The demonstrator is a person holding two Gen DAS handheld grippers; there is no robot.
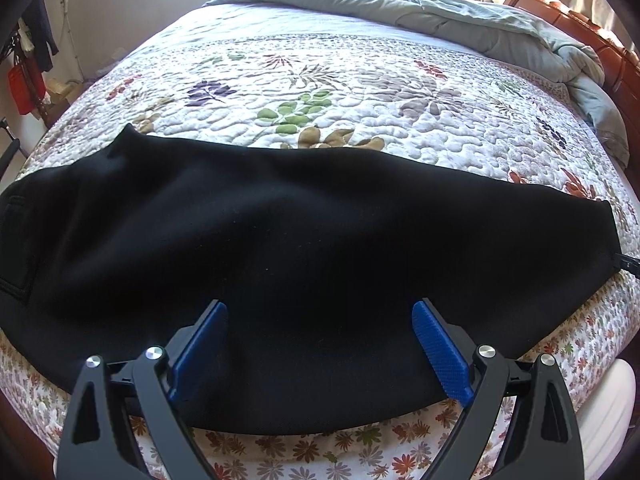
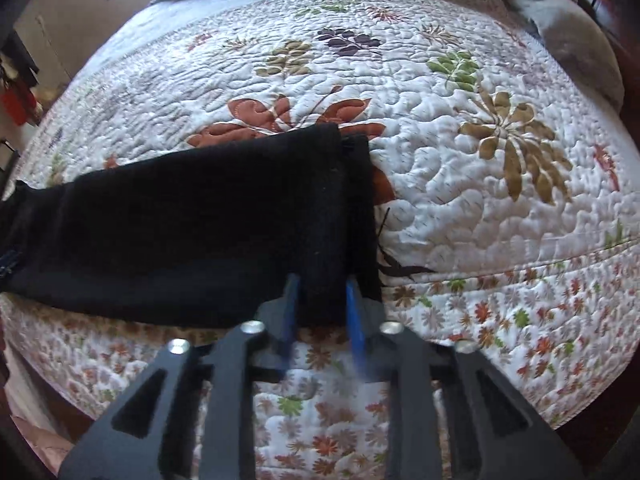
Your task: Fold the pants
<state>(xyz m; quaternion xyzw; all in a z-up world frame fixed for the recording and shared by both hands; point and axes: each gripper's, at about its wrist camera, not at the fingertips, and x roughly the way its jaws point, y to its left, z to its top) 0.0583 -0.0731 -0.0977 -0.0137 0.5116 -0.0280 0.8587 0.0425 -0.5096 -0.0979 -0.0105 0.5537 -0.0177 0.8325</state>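
Black pants (image 1: 280, 236) lie folded lengthwise along a floral quilt's (image 1: 360, 92) near edge. The left gripper (image 1: 320, 316) gapes wide, empty; the right gripper (image 2: 322, 284), narrowly parted, straddles the hem.

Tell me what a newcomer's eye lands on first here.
The black pants stretched sideways along the near edge of the floral quilt. Next, the blue-padded left gripper spread wide over their middle, and the right gripper at the hem end. A rumpled grey duvet lies at the far side.
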